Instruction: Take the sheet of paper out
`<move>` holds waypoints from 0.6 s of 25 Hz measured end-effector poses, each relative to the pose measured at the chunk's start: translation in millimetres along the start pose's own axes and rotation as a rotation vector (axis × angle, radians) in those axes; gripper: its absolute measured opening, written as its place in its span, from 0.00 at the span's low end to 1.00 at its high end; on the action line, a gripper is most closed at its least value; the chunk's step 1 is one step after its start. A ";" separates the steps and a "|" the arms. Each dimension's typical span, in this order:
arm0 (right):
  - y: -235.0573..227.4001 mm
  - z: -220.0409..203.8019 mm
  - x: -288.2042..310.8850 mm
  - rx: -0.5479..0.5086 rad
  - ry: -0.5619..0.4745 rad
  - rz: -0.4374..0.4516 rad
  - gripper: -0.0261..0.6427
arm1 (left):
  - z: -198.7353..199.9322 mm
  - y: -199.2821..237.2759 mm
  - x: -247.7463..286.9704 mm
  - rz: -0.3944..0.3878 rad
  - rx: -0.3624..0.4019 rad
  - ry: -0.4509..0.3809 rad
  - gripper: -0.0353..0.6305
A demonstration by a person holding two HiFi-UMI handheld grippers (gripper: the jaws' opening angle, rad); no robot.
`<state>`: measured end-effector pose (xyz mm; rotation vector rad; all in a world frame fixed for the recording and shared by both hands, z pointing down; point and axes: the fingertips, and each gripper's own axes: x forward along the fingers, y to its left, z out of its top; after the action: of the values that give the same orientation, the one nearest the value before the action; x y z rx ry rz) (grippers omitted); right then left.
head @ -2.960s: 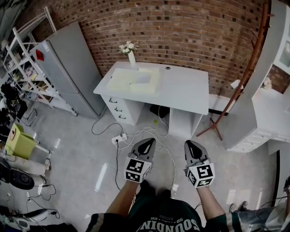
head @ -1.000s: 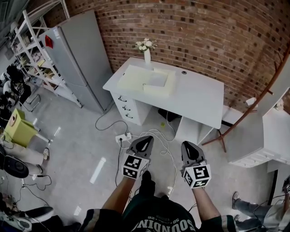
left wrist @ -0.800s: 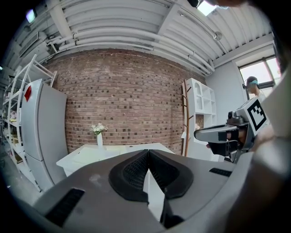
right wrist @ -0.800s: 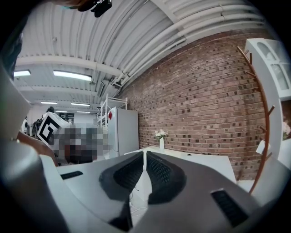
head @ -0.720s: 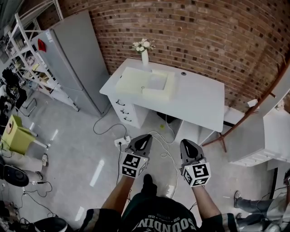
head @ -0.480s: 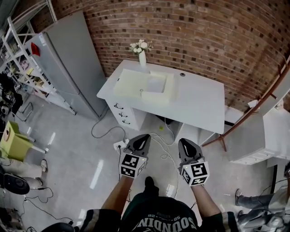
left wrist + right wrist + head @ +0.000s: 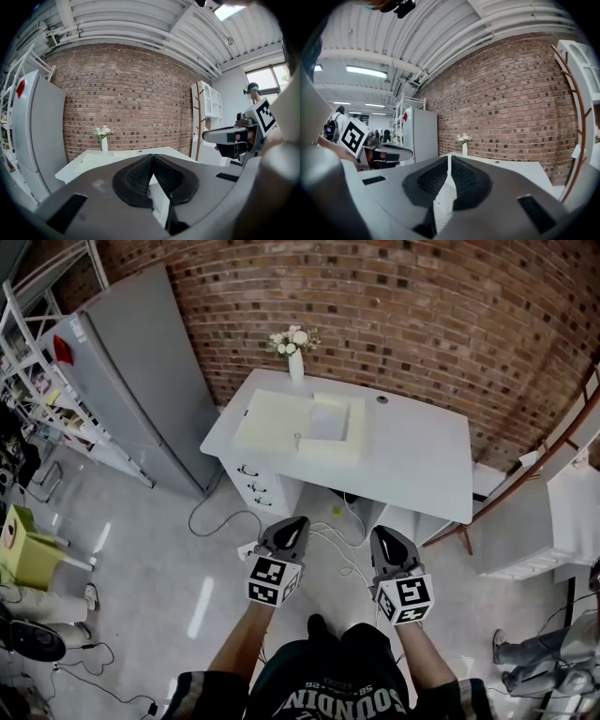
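On the white desk point(image 7: 412, 456) by the brick wall lie a pale cream flat slab point(image 7: 270, 420) and a shallow cream box point(image 7: 330, 432). I cannot pick out a separate sheet of paper from here. My left gripper point(image 7: 292, 522) and right gripper point(image 7: 379, 533) are held side by side over the floor, well short of the desk. Both are shut with nothing in them. In the left gripper view the jaws point(image 7: 152, 157) meet, pointing at the desk point(image 7: 89, 161). The right gripper view shows the same for its jaws point(image 7: 449, 158).
A vase of white flowers point(image 7: 295, 354) stands at the desk's back edge. Drawers point(image 7: 251, 482) fill its left side. Cables and a power strip point(image 7: 323, 538) lie on the floor ahead. A grey fridge point(image 7: 131, 371) and shelving point(image 7: 37, 352) stand left, a coat stand point(image 7: 553, 442) and white cabinet point(image 7: 572, 512) right.
Both grippers have advanced toward the desk, which now sits nearer and more centred in the head view. Both stayed shut and empty.
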<state>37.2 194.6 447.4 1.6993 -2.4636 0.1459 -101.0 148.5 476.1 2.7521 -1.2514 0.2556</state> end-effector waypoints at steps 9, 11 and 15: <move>2.6 3.6 21.7 -0.013 -0.003 -0.024 0.14 | -1.7 24.3 7.7 -0.011 -0.007 -0.005 0.07; 0.0 4.4 26.3 -0.008 -0.007 -0.029 0.14 | -1.4 28.3 10.6 -0.012 -0.005 -0.004 0.07; -2.5 2.5 36.1 -0.004 -0.003 -0.025 0.14 | -0.7 38.6 17.1 -0.005 -0.006 -0.004 0.07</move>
<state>26.7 160.1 451.1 1.7290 -2.4425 0.1350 -119.2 110.8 481.2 2.7519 -1.2437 0.2461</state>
